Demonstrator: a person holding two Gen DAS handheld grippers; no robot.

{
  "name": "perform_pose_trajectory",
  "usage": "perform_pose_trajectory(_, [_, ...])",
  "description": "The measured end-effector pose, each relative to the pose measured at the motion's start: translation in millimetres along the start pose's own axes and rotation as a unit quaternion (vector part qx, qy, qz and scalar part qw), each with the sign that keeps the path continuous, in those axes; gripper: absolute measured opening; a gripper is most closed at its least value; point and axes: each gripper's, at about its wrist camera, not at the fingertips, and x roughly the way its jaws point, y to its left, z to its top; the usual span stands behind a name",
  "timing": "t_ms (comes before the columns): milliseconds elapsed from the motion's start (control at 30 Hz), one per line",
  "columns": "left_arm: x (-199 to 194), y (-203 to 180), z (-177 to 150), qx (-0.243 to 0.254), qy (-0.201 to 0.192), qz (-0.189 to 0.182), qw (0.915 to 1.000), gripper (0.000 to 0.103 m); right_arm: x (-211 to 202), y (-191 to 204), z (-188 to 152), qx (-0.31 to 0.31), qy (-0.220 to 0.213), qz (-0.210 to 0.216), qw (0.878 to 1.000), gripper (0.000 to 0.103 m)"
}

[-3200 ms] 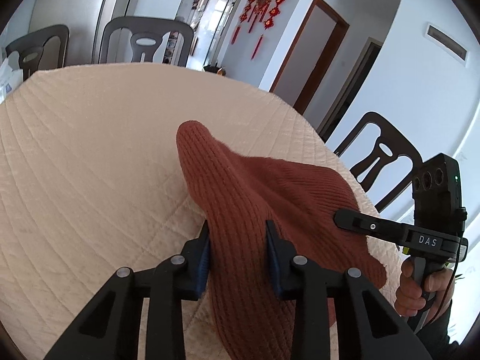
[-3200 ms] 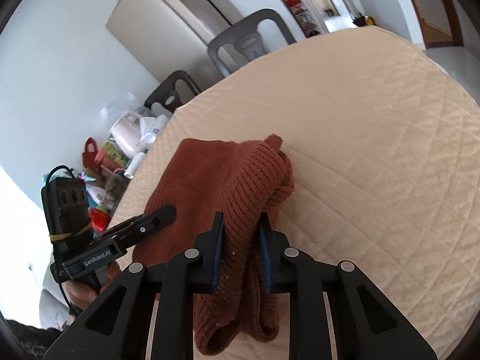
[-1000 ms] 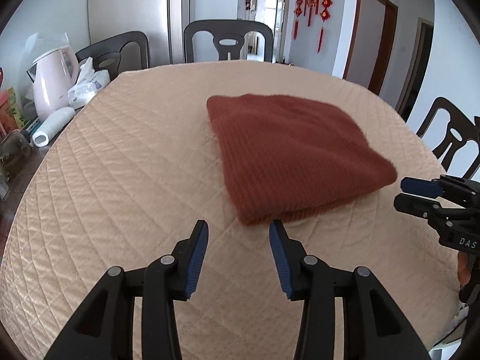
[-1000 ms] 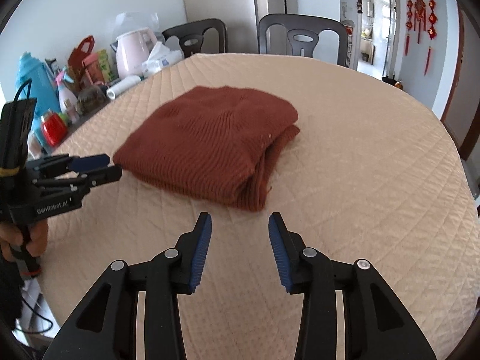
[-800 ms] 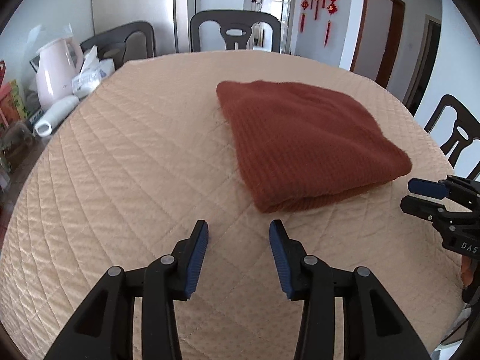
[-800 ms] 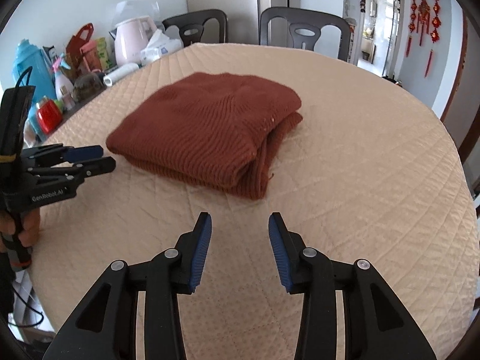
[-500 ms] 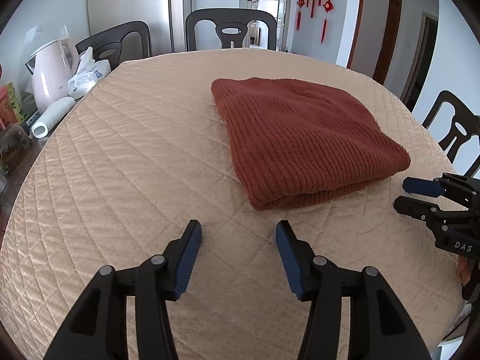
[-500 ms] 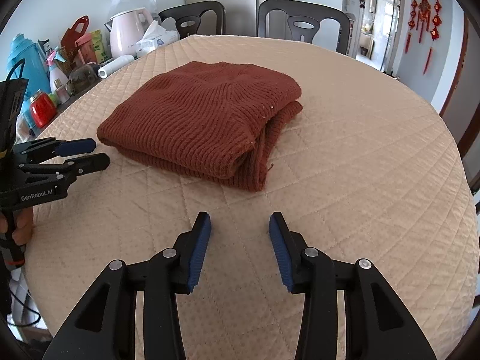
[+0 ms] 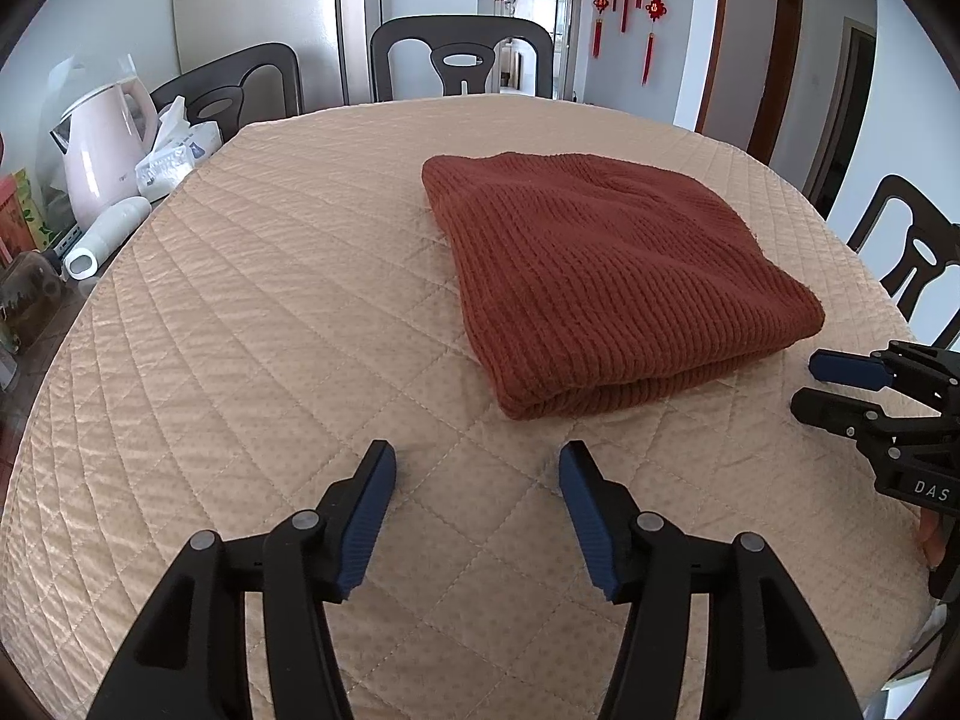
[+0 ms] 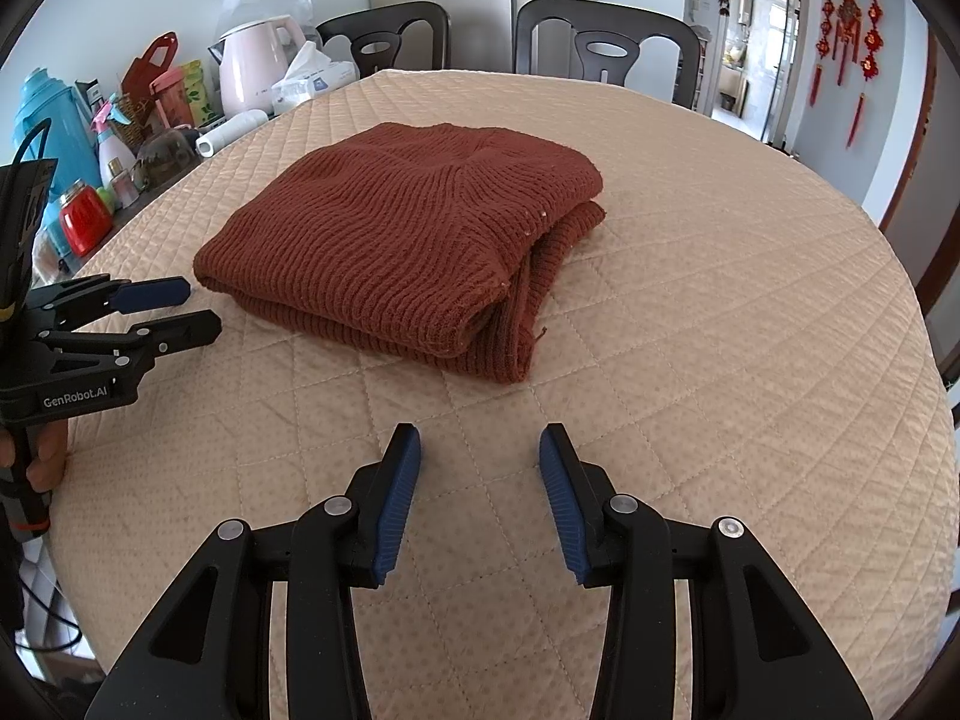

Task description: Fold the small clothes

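In the left wrist view, we see our left gripper low over the table. Its jaws have just been opening and now stand apart, with only the tan cloth between them. The sweater is folded and lies flat on the table, a little ahead and to the right, not touching the jaws. Our right gripper pokes in from the right edge, just beside the sweater's near corner. A pink kettle stands at the far left, and a chair is behind the table.

In the right wrist view, our right gripper has its jaws apart too, with nothing in them. The sweater lies ahead, in the middle of the table. Our left gripper comes in from the left, near the sweater's left edge, with a hand on its handle.
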Motion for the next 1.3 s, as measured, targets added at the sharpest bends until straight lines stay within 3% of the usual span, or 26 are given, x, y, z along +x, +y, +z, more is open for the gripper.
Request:
perform_pose_trajectory(567, [-1.0, 0.9, 0.7, 0.001, 0.001, 0.003, 1.0000, 0.060, 0.3, 0.1, -0.1, 0.001, 0.000, 0.001, 1.000, 0.043])
perform_pose_trajectory(833, [4.8, 13.7, 18.5, -0.024, -0.001, 0.007, 0.9997, 0.060, -5.6, -3.2, 13.1, 0.018, -0.042, 0.016, 0.999, 0.043])
perform_pose_trajectory(1033, [7.8, 26.4, 26.3, -0.048, -0.007, 0.022, 0.9986, 0.062, 1.9, -10.0, 16.1, 0.040, -0.033, 0.012, 0.999, 0.043])
perform_pose_trajectory(1133, [7.1, 29.4, 22.0, -0.059, -0.002, 0.009, 0.9982, 0.062, -1.5, -11.2, 15.0, 0.040, -0.033, 0.010, 0.999, 0.043])
perform_pose_trajectory(1300, [3.6, 18.7, 14.5, -0.036, -0.006, -0.006, 0.9993, 0.062, -6.9, -3.1, 16.1, 0.021, -0.038, 0.023, 0.999, 0.043])
